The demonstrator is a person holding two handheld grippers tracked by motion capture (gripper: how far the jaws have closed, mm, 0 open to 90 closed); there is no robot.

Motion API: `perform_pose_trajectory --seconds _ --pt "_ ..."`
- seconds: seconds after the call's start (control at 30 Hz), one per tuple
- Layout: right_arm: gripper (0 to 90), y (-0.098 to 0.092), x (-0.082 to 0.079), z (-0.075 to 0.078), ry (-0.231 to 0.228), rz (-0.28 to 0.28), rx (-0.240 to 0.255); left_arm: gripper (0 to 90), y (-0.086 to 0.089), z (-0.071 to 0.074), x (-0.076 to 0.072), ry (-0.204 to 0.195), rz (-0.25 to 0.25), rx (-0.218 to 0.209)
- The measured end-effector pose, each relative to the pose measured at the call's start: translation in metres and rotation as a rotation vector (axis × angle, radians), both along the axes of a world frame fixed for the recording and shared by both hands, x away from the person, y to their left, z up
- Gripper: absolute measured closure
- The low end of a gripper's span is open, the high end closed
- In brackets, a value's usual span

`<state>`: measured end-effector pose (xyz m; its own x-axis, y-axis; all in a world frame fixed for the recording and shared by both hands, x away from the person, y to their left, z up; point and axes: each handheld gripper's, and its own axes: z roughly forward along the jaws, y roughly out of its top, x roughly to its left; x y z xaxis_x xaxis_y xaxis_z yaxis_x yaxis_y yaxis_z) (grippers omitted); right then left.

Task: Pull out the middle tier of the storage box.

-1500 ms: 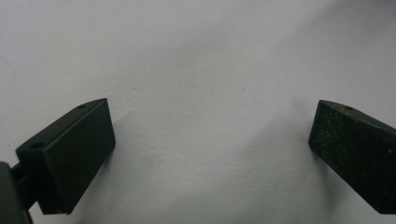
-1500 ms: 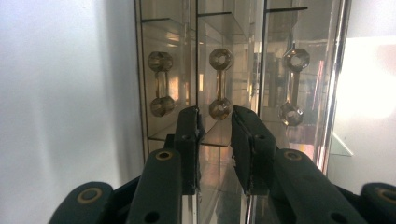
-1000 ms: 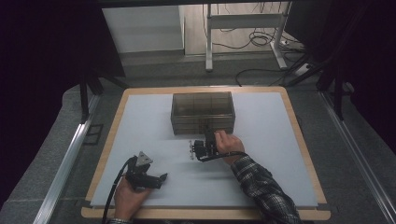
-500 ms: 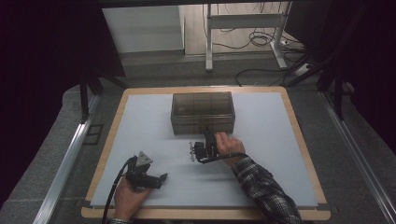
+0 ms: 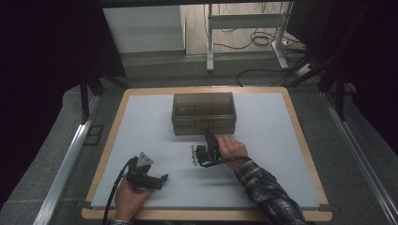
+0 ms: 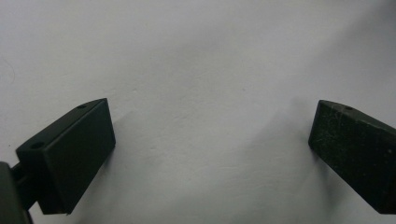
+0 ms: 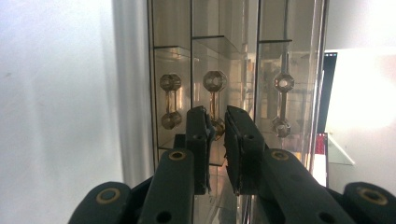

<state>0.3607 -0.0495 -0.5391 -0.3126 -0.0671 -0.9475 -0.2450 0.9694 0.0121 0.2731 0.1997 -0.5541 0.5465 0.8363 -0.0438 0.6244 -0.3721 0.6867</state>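
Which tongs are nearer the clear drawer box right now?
Right. The right tongs sit at the clear drawer box's front, closed around a drawer handle; the left tongs rest open, far off near the table's front.

Table: light wood board with a white mat covering nearly all of it, wood rim showing on every side. One thing stands directly on the mat: a smoked clear drawer cabinet, set toward the far edge, just beyond the right gripper and well away from the left gripper. From the right gripper view the cabinet fills the space ahead of the jaws (three drawer fronts, each with a dumbbell-shaped handle), and the middle handle sits right at the jaw tips. Under the left gripper it's bare white mat between widely spread jaws.
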Motion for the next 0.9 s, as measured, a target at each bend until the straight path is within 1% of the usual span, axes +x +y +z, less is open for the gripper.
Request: perform_pose_trajectory --seconds 0.03,0.1,0.23,0.37,0.4,0.43,0.5,0.57,0.6,0.63,0.67,0.7,0.73,0.8,0.9 --pt "79.4 0.0 -0.001 0.0 -0.003 0.002 0.001 0.1 0.0 0.0 0.0 0.0 0.0 0.0" --pt "79.4 -0.001 -0.001 0.001 0.006 0.006 0.006 0.1 0.0 0.0 0.0 0.0 0.0 0.0" --pt "78.8 -0.001 -0.002 0.001 0.003 0.003 0.002 0.1 0.0 0.0 0.0 0.0 0.0 0.0" --pt "78.0 -0.002 -0.001 0.002 0.017 0.003 0.01 0.1 0.0 0.0 0.0 0.0 0.0 0.0" --pt "77.7 -0.003 -0.001 0.003 0.033 0.007 0.022 0.1 0.0 0.0 0.0 0.0 0.0 0.0" --pt "75.8 -0.004 -0.001 0.007 0.069 0.01 0.053 0.1 0.0 0.0 0.0 0.0 0.0 0.0" --pt "74.4 -0.006 -0.001 0.011 0.083 0.007 0.073 0.1 0.0 0.0 0.0 0.0 0.0 0.0" --pt "73.4 -0.009 -0.002 0.015 0.109 0.007 0.089 0.1 0.0 0.0 0.0 0.0 0.0 0.0" --pt "73.4 -0.009 -0.002 0.015 0.109 0.007 0.089 0.1 0.0 0.0 0.0 0.0 0.0 0.0" --pt "72.9 -0.011 -0.002 0.019 0.142 0.017 0.119 0.1 0.0 0.0 0.0 0.0 0.0 -0.001" --pt "72.8 -0.011 -0.001 0.021 0.147 0.015 0.117 0.1 0.0 0.0 0.0 0.0 0.001 -0.002" --pt "72.6 -0.012 -0.001 0.022 0.161 0.017 0.125 0.1 0.0 0.0 0.0 -0.002 0.004 -0.004" --pt "72.5 -0.013 0.0 0.023 0.177 0.021 0.149 0.1 0.0 0.0 0.0 -0.002 0.004 -0.004" --pt "72.3 -0.014 0.001 0.025 0.194 0.022 0.164 0.1 0.0 0.0 0.0 -0.002 0.004 -0.004" --pt "72.2 -0.016 0.001 0.028 0.218 0.024 0.169 0.1 0.0 0.0 0.0 -0.001 0.004 -0.004"
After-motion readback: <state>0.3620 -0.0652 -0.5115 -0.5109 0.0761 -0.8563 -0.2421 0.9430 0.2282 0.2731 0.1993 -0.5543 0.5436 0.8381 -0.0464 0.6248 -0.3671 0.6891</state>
